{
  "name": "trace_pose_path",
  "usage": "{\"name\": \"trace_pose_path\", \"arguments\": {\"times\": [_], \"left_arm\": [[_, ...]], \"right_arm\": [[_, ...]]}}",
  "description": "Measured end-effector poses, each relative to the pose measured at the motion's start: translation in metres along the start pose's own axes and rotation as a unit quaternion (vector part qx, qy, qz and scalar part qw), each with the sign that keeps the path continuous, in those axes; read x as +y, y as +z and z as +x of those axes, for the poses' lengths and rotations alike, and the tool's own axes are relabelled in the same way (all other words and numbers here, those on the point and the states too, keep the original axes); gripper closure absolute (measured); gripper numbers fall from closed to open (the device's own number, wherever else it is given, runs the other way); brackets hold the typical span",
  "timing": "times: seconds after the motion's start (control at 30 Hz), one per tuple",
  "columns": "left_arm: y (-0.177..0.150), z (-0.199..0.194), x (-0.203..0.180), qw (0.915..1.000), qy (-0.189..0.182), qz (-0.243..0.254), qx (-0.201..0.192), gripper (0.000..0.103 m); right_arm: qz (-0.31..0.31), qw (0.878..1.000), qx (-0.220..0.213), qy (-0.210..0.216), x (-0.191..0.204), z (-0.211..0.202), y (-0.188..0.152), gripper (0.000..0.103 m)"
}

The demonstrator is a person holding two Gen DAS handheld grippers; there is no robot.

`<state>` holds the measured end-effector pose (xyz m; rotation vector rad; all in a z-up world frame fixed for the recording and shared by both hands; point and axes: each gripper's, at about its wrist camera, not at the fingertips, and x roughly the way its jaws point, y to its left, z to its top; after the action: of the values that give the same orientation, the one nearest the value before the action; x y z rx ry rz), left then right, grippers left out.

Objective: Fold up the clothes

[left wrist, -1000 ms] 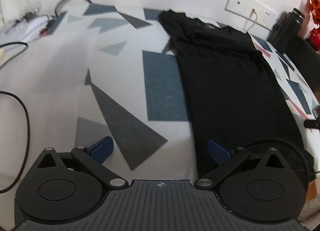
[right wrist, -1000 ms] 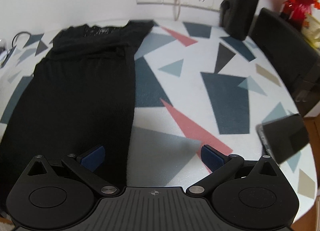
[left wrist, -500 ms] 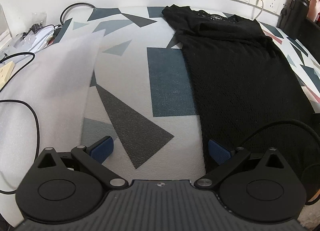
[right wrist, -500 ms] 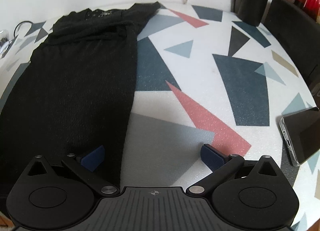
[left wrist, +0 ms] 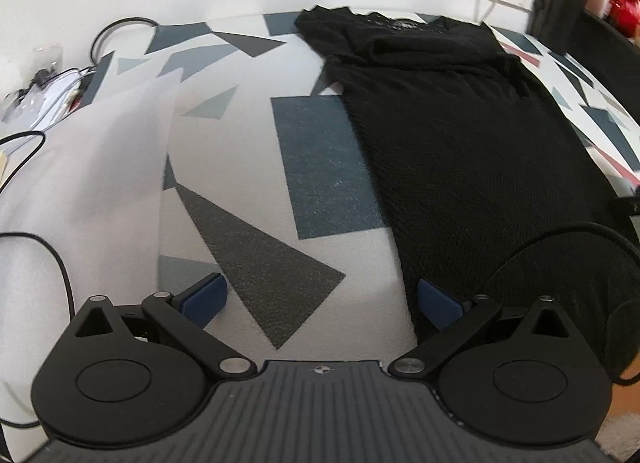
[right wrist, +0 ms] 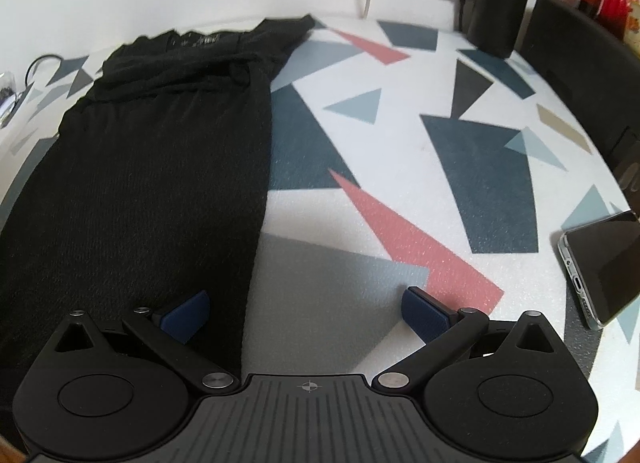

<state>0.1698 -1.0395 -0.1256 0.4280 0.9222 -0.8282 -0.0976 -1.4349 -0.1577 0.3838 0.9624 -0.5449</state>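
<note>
A: Straddling the long edges, both pairs of tongs stand wide apart with nothing between the blue pads. The left tongs [left wrist: 320, 303] have their right pad over the left border of the black knitted garment [left wrist: 460, 151]; the right tongs [right wrist: 306, 313] have their left pad over its right border.

B: And the garment itself?

A: It lies as a long narrow strip on the foam-covered desk with coloured triangles [right wrist: 400, 167], neckline towards the wall, sleeves seemingly tucked in across the top. Whether more folds are wanted, I can't judge.

B: What could go wrong?

A: The knit looks loose and stretchy. If a pad catches only the top layer, I'd expect the tucked-in sides to peel open. Uneven lifts by the two sides would probably skew any crosswise fold.

B: Anything nearby?

A: A black cable [left wrist: 568, 235] loops over the cloth by the left tongs; it could snag or drag the hem. A dark-screened smartphone [right wrist: 604, 263] sits near the desk's right edge, where a wide swing could knock it.

B: Pose?

A: Both are held low at the near end, looking along the garment towards the wall.
</note>
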Motion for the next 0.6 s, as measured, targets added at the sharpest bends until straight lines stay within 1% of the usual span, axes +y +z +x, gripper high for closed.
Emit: {"name": "trace_pose_path", "arguments": {"times": [0.03, 0.07, 0.1, 0.2, 0.27, 0.33, 0.37, 0.43, 0.5, 0.57, 0.6], "left_arm": [[-0.002, -0.002, 0.001, 1.0000, -0.003, 0.002, 0.005, 0.000], [-0.006, -0.008, 0.004, 1.0000, -0.008, 0.000, 0.006, 0.001], [-0.013, -0.015, 0.008, 0.9999, -0.015, -0.003, 0.004, 0.003], [-0.034, -0.039, 0.023, 0.9990, -0.041, -0.019, -0.003, 0.004], [-0.050, -0.061, 0.036, 0.9961, -0.080, -0.036, -0.008, 0.004], [-0.066, -0.082, 0.048, 0.9920, -0.119, -0.039, -0.009, 0.004], [-0.072, -0.090, 0.052, 0.9913, -0.127, -0.032, -0.007, 0.004], [-0.080, -0.103, 0.062, 0.9939, -0.109, -0.016, -0.010, 0.004], [-0.081, -0.108, 0.074, 0.9956, -0.088, -0.022, -0.021, 0.004], [-0.073, -0.102, 0.083, 0.9930, -0.100, -0.055, -0.031, 0.004], [-0.067, -0.097, 0.082, 0.9909, -0.110, -0.069, -0.035, 0.007]], "right_arm": [[0.008, 1.000, 0.005, 0.006, -0.002, -0.002, 0.000, 0.001], [0.028, 1.000, -0.002, 0.009, -0.006, -0.009, -0.005, 0.001], [0.047, 0.999, -0.009, 0.012, -0.010, -0.016, -0.010, 0.001], [0.106, 0.994, -0.031, 0.020, -0.022, -0.037, -0.024, 0.001], [0.143, 0.988, -0.045, 0.024, -0.030, -0.050, -0.033, 0.001], [0.158, 0.986, -0.052, 0.007, -0.035, -0.066, -0.048, 0.001], [0.161, 0.985, -0.054, -0.005, -0.038, -0.073, -0.054, 0.001], [0.165, 0.984, -0.055, -0.036, -0.045, -0.086, -0.068, 0.001], [0.179, 0.980, -0.054, -0.061, -0.056, -0.094, -0.080, 0.001], [0.188, 0.979, -0.052, -0.065, -0.059, -0.096, -0.090, 0.001], [0.189, 0.979, -0.052, -0.064, -0.058, -0.096, -0.094, 0.002]]}}
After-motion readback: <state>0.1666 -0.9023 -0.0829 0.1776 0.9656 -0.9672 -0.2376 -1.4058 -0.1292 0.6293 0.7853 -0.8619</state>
